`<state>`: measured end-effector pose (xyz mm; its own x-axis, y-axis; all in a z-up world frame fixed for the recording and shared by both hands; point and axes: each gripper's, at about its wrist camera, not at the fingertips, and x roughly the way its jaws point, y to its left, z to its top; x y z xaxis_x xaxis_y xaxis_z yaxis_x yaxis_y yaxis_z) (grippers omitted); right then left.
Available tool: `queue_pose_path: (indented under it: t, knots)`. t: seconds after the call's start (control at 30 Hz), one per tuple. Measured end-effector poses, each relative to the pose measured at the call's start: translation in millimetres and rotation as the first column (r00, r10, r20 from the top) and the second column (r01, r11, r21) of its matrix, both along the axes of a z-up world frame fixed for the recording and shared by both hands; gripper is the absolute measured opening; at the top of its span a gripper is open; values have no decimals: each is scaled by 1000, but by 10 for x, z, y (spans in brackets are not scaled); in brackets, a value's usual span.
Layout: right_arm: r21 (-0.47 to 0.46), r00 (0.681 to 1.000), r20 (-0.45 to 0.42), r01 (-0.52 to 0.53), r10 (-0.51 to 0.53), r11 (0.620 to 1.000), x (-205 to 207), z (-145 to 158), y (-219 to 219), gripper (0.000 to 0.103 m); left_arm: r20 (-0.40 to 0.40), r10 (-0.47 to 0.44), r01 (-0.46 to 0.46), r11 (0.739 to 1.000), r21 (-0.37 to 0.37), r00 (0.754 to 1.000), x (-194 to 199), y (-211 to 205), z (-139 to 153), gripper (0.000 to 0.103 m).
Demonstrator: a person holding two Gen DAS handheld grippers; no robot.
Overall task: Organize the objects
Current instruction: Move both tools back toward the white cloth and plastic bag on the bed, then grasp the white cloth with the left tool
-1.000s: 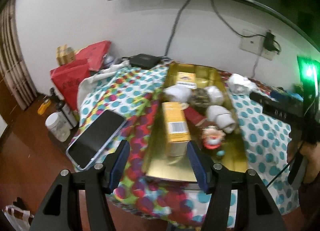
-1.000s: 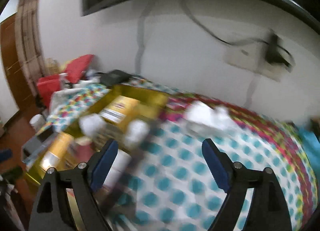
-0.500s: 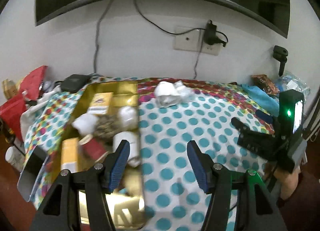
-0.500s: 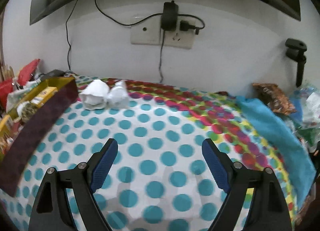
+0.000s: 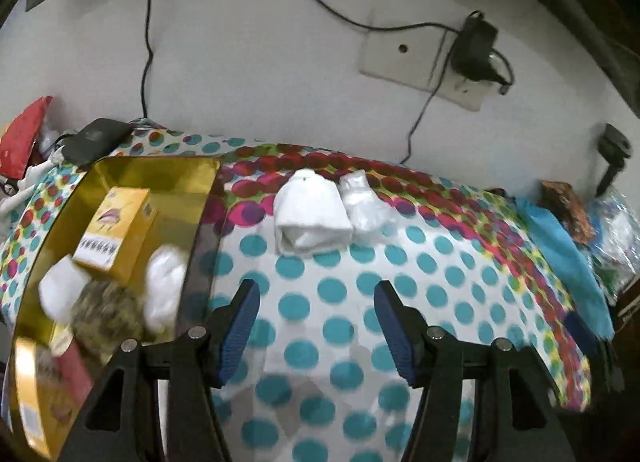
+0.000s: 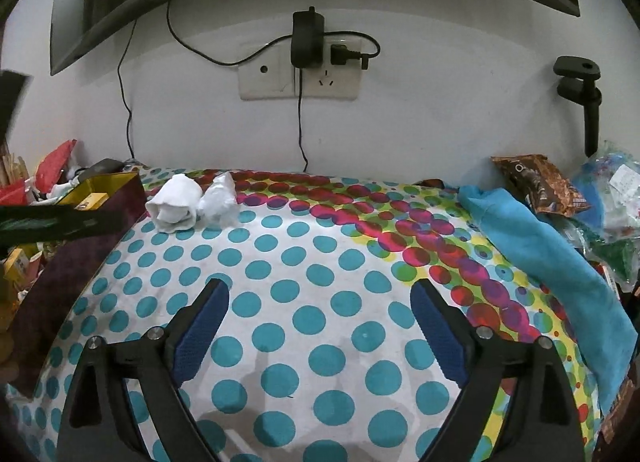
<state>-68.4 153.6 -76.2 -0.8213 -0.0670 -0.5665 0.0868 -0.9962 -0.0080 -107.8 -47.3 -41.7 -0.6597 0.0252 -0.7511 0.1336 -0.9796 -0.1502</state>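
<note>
A white rolled cloth (image 5: 310, 214) and a white crumpled plastic bag (image 5: 366, 204) lie side by side on the polka-dot tablecloth (image 5: 320, 302) near the wall. They also show in the right wrist view, the cloth (image 6: 174, 204) left of the bag (image 6: 219, 198). A gold tray (image 5: 176, 178) at the left holds a yellow box (image 5: 116, 232), white bundles and other items. My left gripper (image 5: 316, 298) is open and empty, just short of the cloth. My right gripper (image 6: 320, 302) is open and empty over the bare cloth-covered table.
A blue towel (image 6: 540, 246) and snack packets (image 6: 536, 184) lie at the right edge. A wall socket with a black charger (image 6: 306, 40) and cables is behind the table. A black box (image 5: 94, 138) sits behind the tray. The tray's dark side (image 6: 80, 246) stands at the left.
My left gripper has swung right from over the gold tray and moved in toward the white cloth. My right gripper has turned right to face the open tablecloth and has now steadied.
</note>
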Motion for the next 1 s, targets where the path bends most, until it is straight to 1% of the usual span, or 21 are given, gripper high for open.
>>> queue_pose_path:
  t: [0.1,0.17,0.23,0.37,0.43,0.53,0.67,0.77,0.83,0.87,0.9,0.93,0.97,1.0]
  knots:
    - [8,1000,-18,-14,15,1000,33,15,-27,93,-10,17,-17,999,-47,1000,-181,36,-70,61]
    - [16,999,-27,-20,20,1000,53,24,-49,94,-6,24,-24,998,-65,1000,-272,49,-126,61]
    - [17,999,-33,-27,27,1000,68,31,-61,95,-19,33,-34,998,-55,999,-325,40,-165,61]
    - [1,999,-36,-33,33,999,76,36,-40,96,-36,-3,3,1000,-4,999,-400,46,-219,61]
    - [-5,999,-34,-34,34,999,76,36,-33,97,-31,13,-14,1000,-20,999,-470,41,-237,61]
    - [-14,999,-31,-45,44,999,69,34,-35,97,-4,50,-50,999,-4,999,-599,-7,-283,61]
    - [-18,998,-36,-46,45,999,69,34,-39,98,24,90,-89,996,-10,996,-746,-51,-352,61]
    - [-20,998,-34,-49,48,999,63,28,-47,98,33,115,-114,993,-24,993,-806,-90,-387,61]
    - [-24,998,-30,-51,50,998,62,25,-46,98,19,110,-109,994,-27,994,-799,-100,-407,60]
    - [-25,998,-29,-50,49,998,65,24,-35,98,18,113,-112,993,-41,993,-797,-88,-417,56]
    - [-27,998,-29,-49,48,998,63,24,-30,98,16,124,-123,991,-60,992,-781,-81,-434,48]
    - [-30,998,-27,-51,50,998,60,23,-28,98,19,127,-126,990,-67,992,-773,-80,-448,45]
    - [-31,998,-25,-51,51,998,57,20,-23,98,22,131,-129,989,-72,991,-765,-85,-465,39]
    - [-32,998,-24,-52,51,998,54,19,-21,98,16,133,-132,989,-62,991,-737,-103,-481,37]
